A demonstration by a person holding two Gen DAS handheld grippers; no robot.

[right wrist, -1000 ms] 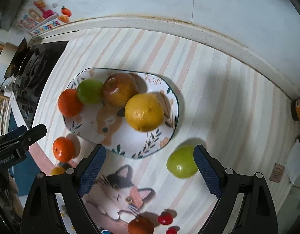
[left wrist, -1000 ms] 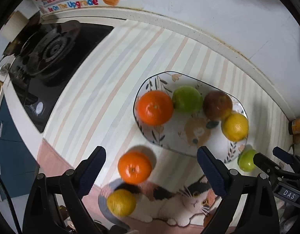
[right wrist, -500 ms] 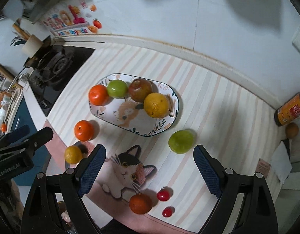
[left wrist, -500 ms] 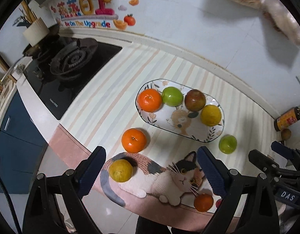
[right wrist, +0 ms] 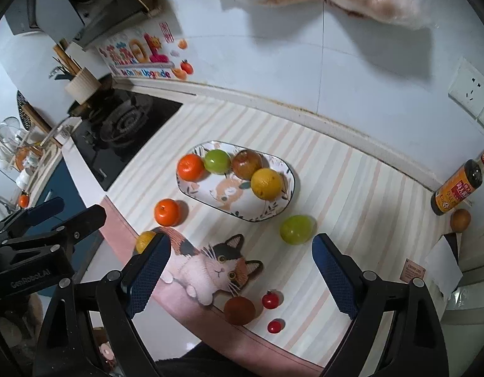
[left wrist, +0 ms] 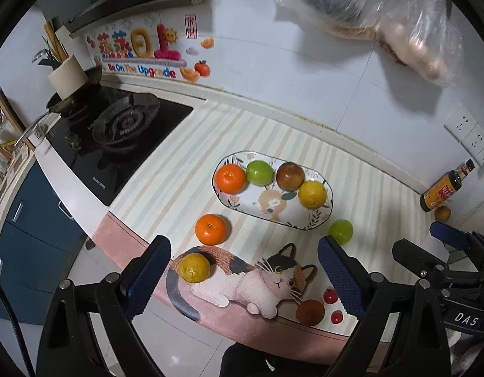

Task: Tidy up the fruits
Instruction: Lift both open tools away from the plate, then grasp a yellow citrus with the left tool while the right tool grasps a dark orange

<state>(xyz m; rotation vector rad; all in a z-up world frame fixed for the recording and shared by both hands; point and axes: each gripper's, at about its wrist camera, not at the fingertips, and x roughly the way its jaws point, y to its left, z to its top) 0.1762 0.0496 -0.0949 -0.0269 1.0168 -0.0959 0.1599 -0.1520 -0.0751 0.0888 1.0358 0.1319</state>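
Observation:
An oval patterned plate (left wrist: 317,223) (right wrist: 195,193) on the striped counter holds an orange, a green fruit, a reddish apple and a yellow citrus. Loose on the counter lie an orange (left wrist: 211,229) (right wrist: 166,212), a yellow citrus (left wrist: 194,267) (right wrist: 145,240), a green fruit (left wrist: 340,232) (right wrist: 296,229), a brown fruit (left wrist: 310,313) (right wrist: 239,310) and two cherry tomatoes (right wrist: 270,300). My left gripper (left wrist: 243,275) is open and empty, high above the counter's front edge. My right gripper (right wrist: 240,271) is open and empty, also high above it.
A gas hob (left wrist: 116,132) with a pan lies to the left. A sauce bottle (left wrist: 443,188) (right wrist: 459,185) and a small brown fruit (right wrist: 460,220) stand at the far right. A plastic bag (left wrist: 383,15) hangs on the tiled wall. A cat-print mat (left wrist: 257,279) covers the counter's front.
Both grippers have pulled up and back from the plate, so the whole counter now shows. The fruits have not moved. Both stay open.

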